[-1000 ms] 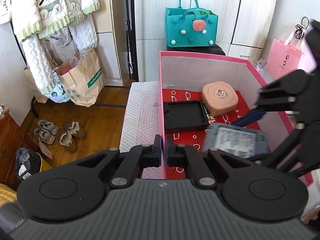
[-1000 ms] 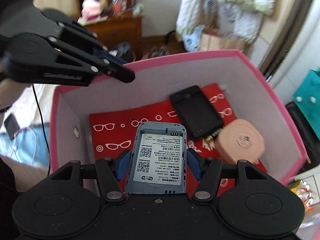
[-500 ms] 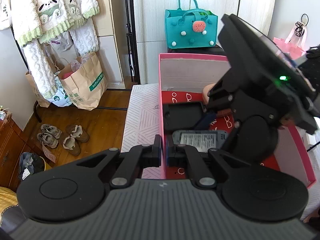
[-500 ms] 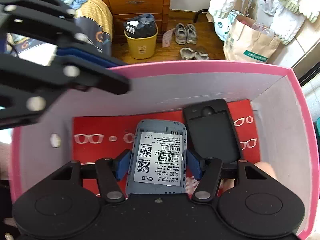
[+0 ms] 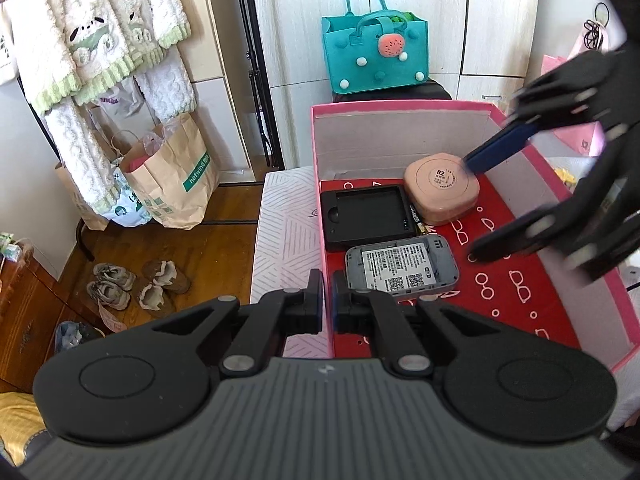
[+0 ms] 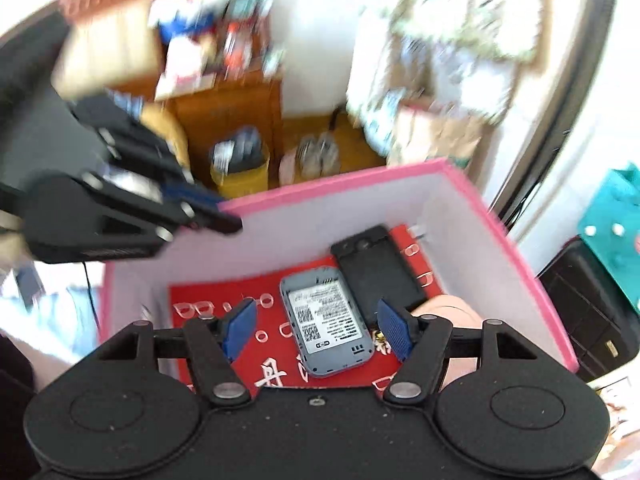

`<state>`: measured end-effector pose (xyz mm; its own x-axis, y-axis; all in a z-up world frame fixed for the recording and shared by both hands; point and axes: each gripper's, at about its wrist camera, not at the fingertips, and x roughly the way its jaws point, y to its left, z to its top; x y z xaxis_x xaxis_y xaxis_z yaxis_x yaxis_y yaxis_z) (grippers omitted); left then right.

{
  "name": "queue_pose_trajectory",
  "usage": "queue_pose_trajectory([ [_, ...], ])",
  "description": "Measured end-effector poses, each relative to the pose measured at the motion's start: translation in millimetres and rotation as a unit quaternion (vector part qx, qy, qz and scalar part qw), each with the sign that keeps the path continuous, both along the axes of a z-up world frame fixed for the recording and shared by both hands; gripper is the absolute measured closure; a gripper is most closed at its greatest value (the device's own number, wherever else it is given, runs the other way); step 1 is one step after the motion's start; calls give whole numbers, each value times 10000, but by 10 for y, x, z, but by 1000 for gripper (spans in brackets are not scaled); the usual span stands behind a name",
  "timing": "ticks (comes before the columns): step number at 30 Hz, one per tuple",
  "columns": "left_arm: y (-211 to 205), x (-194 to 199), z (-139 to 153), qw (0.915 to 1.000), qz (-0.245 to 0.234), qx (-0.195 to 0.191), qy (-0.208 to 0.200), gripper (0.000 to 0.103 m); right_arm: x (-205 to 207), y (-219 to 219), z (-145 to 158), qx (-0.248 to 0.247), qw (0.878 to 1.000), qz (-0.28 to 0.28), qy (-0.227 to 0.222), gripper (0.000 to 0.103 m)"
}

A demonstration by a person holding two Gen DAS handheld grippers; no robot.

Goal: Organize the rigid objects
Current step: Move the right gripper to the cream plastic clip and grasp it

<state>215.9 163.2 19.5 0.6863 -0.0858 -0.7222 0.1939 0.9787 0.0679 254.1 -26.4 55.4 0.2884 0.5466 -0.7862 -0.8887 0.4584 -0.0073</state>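
The grey rectangular wifi router with the white label (image 6: 326,322) lies flat on the red floor of the pink cardboard box (image 5: 404,107), beside a black tray (image 5: 366,216). Right gripper (image 6: 316,330) fingers are spreading, nothing pinched. Left gripper (image 5: 327,300) fingers look clamped on the box's wall, I think.
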Motion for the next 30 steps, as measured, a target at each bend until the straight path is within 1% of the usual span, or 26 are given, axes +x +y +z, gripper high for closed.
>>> queue_pose_trajectory([
  [1, -3, -2, 1, 10000, -11, 17, -2, 100, -33, -122, 41, 157, 9998, -123, 6, 29],
  [3, -16, -8, 4, 10000, -45, 83, -9, 100, -91, -321, 112, 318, 9985, -453, -6, 29],
  [5, -28, -17, 4, 9998, -79, 155, -23, 100, -202, -592, 183, 483, 9958, -748, -200, 27],
  [7, -52, -37, 1, 9996, -110, 248, -44, 100, -302, -829, 239, 545, 9919, -1080, -388, 27],
  [10, -80, -48, -1, 9992, -143, 364, -70, 99, -431, -1165, 273, 574, 9831, -1637, -581, 27],
  [12, -87, -41, 5, 9990, -152, 410, -78, 99, -491, -1364, 259, 506, 9737, -2118, -665, 27],
  [13, -80, -41, 6, 9989, -165, 422, -81, 99, -516, -1464, 205, 543, 9696, -2297, -643, 27],
  [16, -60, -37, 15, 9990, -186, 394, -60, 99, -574, -1760, 30, 746, 9608, -2643, -390, 27],
  [17, -63, -31, 19, 9990, -186, 398, -45, 99, -611, -1854, -28, 749, 9568, -2784, -379, 27],
  [20, -102, -23, 26, 9987, -195, 475, -14, 99, -661, -2035, -272, 651, 9411, -3275, -528, 27],
  [24, -91, -11, 35, 9988, -215, 428, 42, 99, -676, -2237, -614, 626, 9211, -3786, -651, 27],
  [25, -83, -12, 36, 9989, -211, 415, 50, 99, -681, -2268, -704, 664, 9178, -3840, -754, 29],
  [26, -76, -9, 38, 9990, -194, 388, 73, 99, -708, -2325, -778, 691, 9147, -3888, -857, 33],
  [27, -74, -11, 44, 9991, -187, 367, 90, 99, -722, -2347, -848, 678, 9104, -3980, -910, 35],
  [28, -76, -8, 49, 9991, -191, 381, 90, 99, -713, -2341, -909, 648, 9067, -4052, -975, 35],
  [30, -73, -7, 51, 9989, -200, 410, 78, 99, -695, -2356, -994, 649, 9048, -4076, -1046, 35],
])
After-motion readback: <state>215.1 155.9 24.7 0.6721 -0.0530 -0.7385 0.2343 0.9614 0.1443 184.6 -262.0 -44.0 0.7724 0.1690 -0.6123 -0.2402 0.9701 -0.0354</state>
